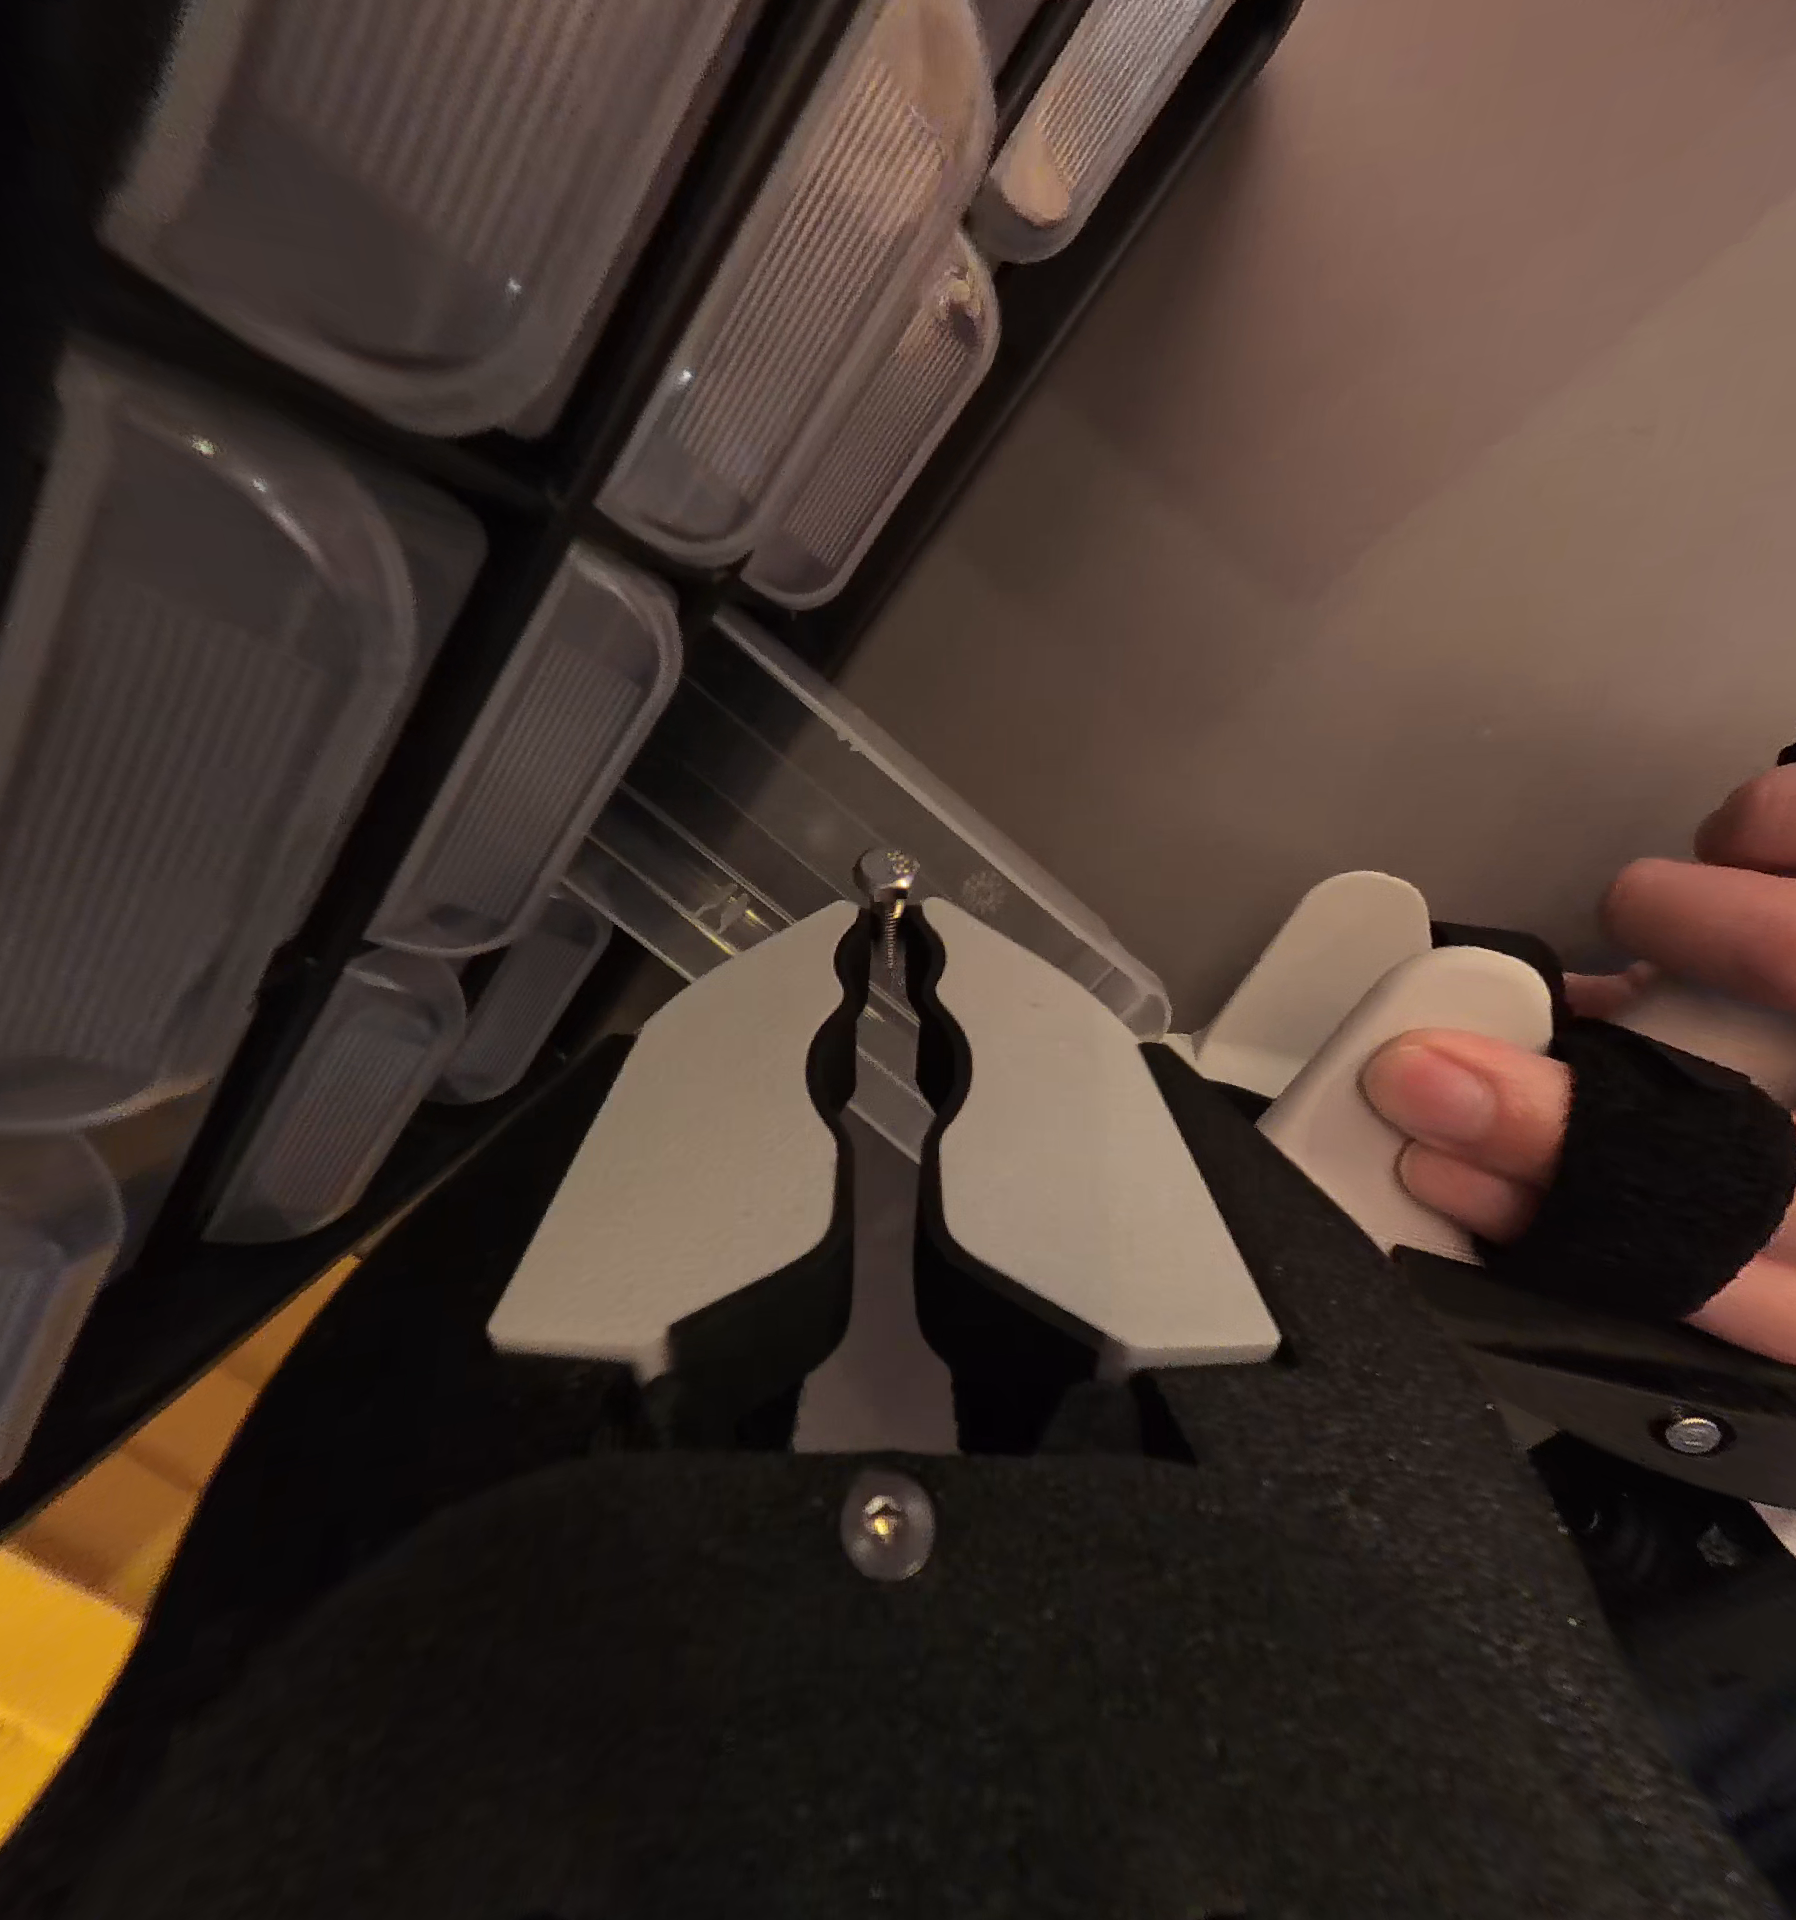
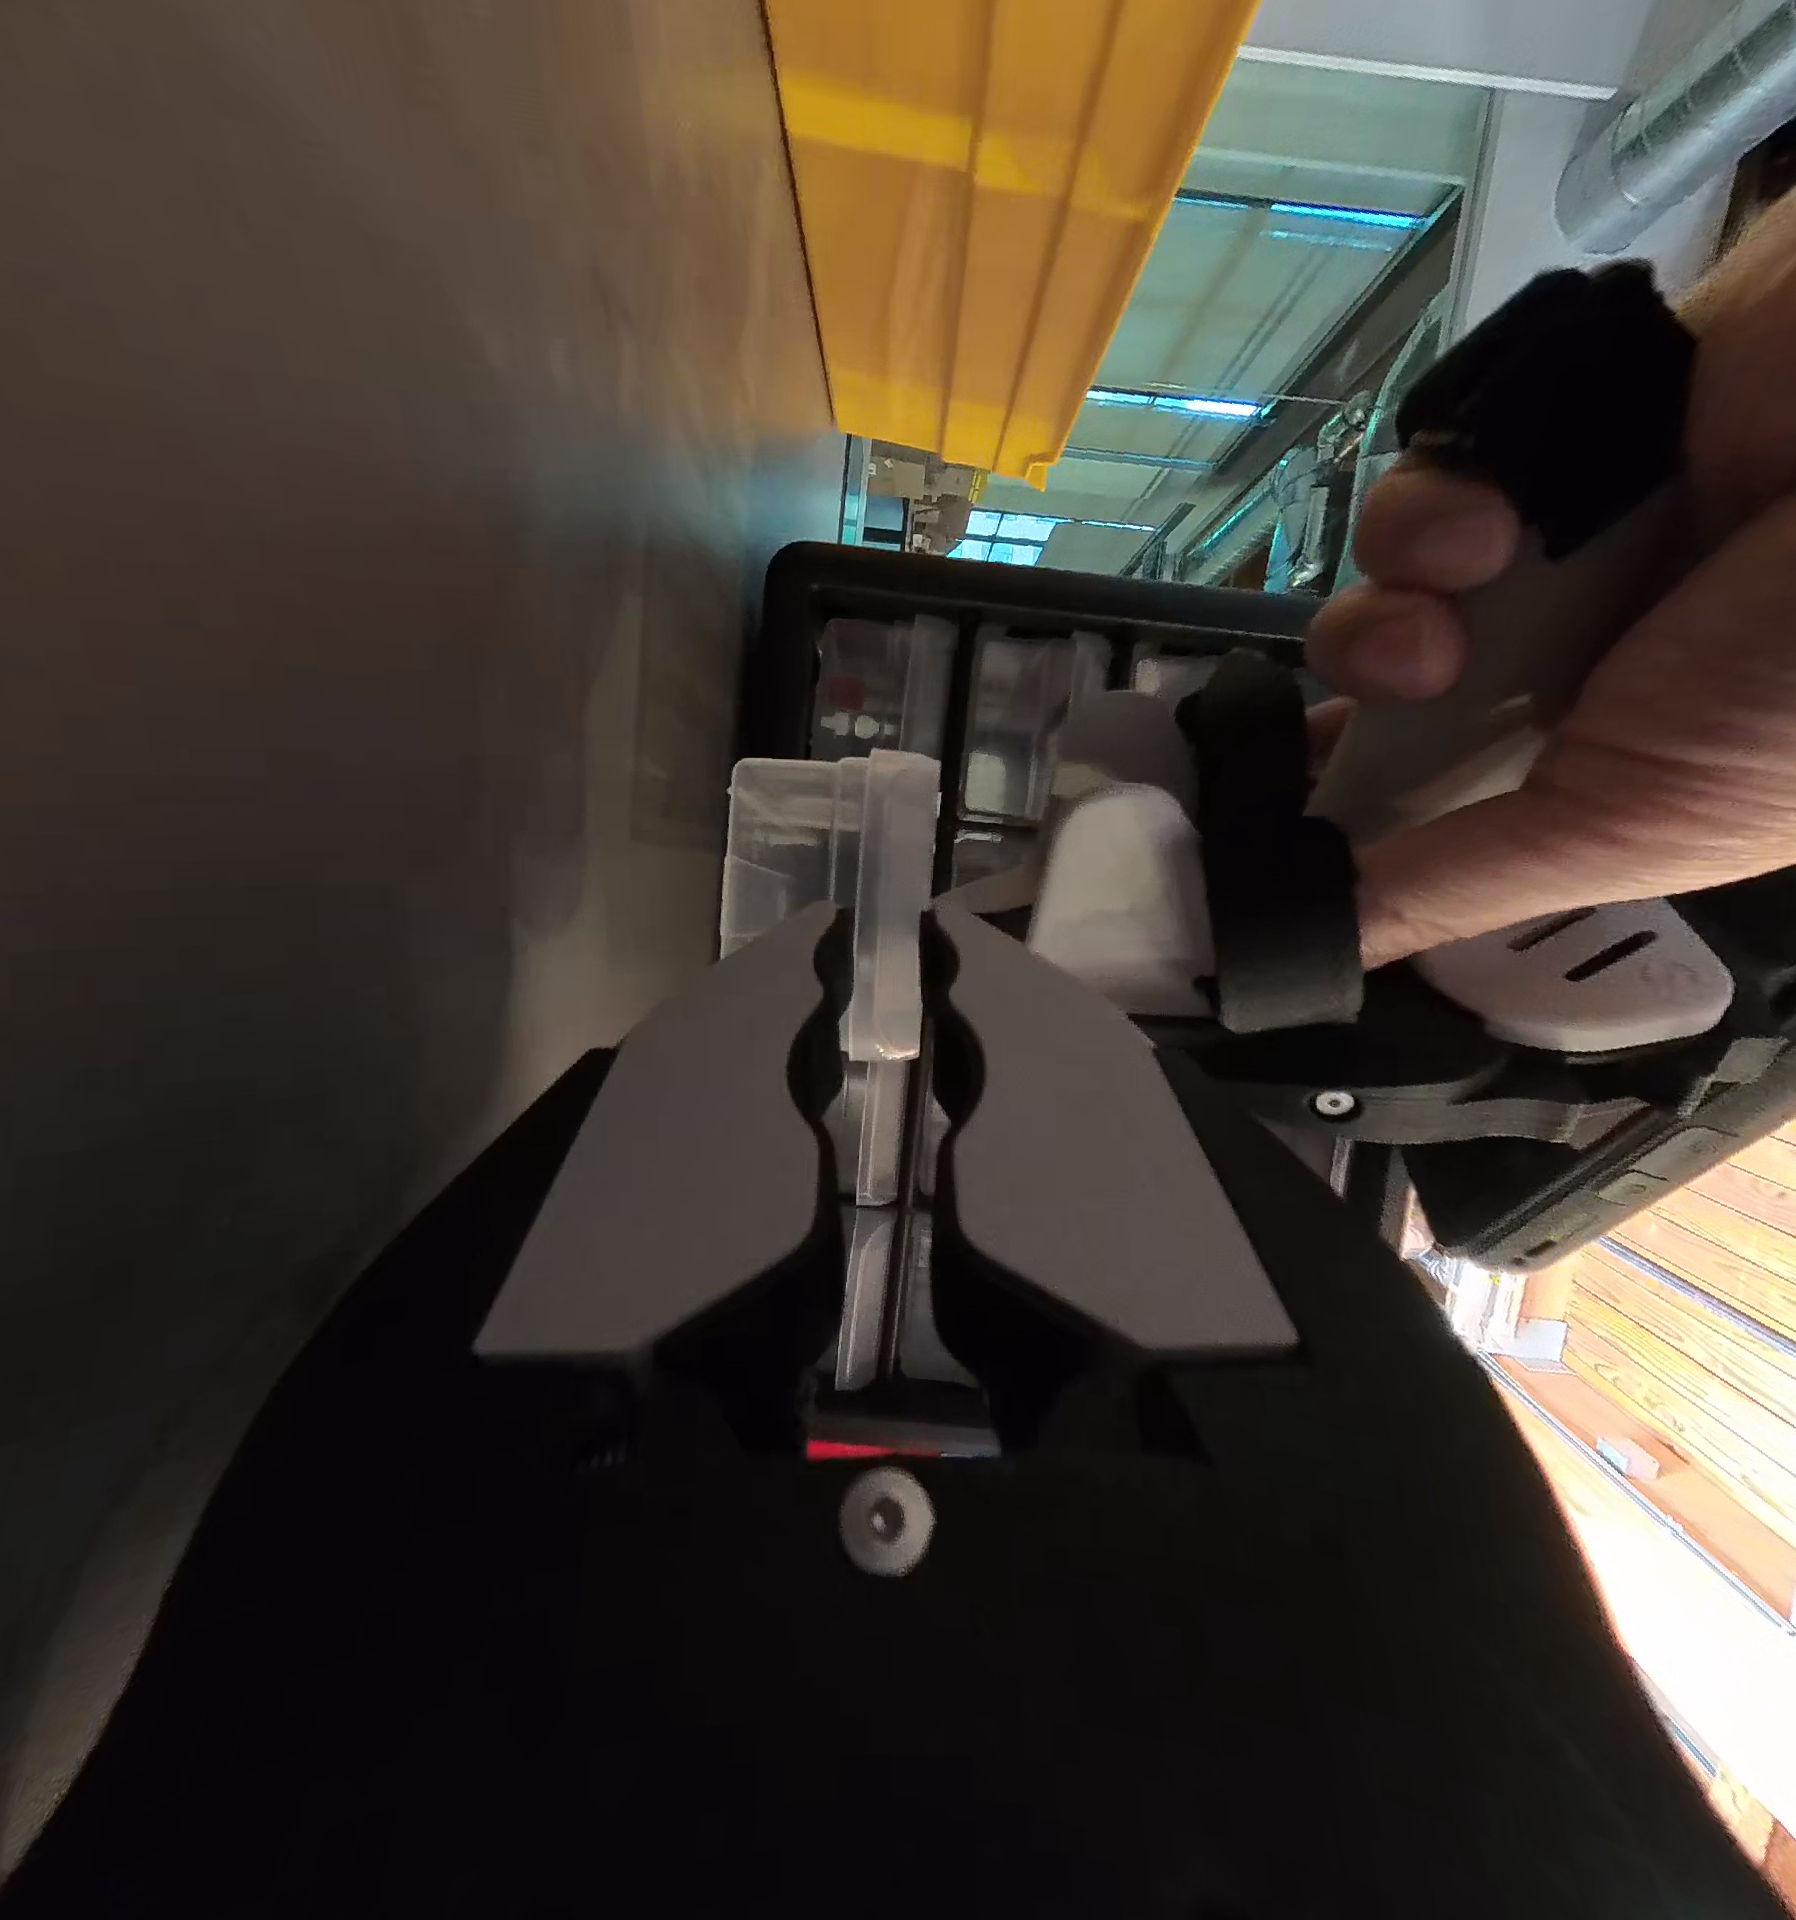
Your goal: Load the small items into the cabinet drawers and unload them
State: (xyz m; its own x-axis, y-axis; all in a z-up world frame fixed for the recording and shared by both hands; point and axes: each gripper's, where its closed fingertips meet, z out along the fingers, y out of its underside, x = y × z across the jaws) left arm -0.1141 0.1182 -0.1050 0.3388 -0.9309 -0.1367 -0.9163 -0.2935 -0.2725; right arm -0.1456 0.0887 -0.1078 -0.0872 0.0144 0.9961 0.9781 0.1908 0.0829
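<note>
left wrist view: rolled, close against the black drawer cabinet (image 1: 520, 499) front, looking along its fingers | right wrist view: rolled sideways, farther back, facing the cabinet (image 2: 800, 644) | shared: the pulled-out clear drawer (image 1: 904, 831) (image 2: 800, 862), cabinet, each other's gripper

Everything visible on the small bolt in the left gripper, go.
The small silver metal bolt has a hex-looking head and a thin threaded shank, shiny steel by the look of it. It is pinched at the very tips of the left gripper, head sticking out past them, shank running back between the dark wavy pads. It sits in front of the pulled-out clear plastic drawer of the black drawer cabinet; whether it touches the drawer cannot be told. Only part of the shank shows.
</note>
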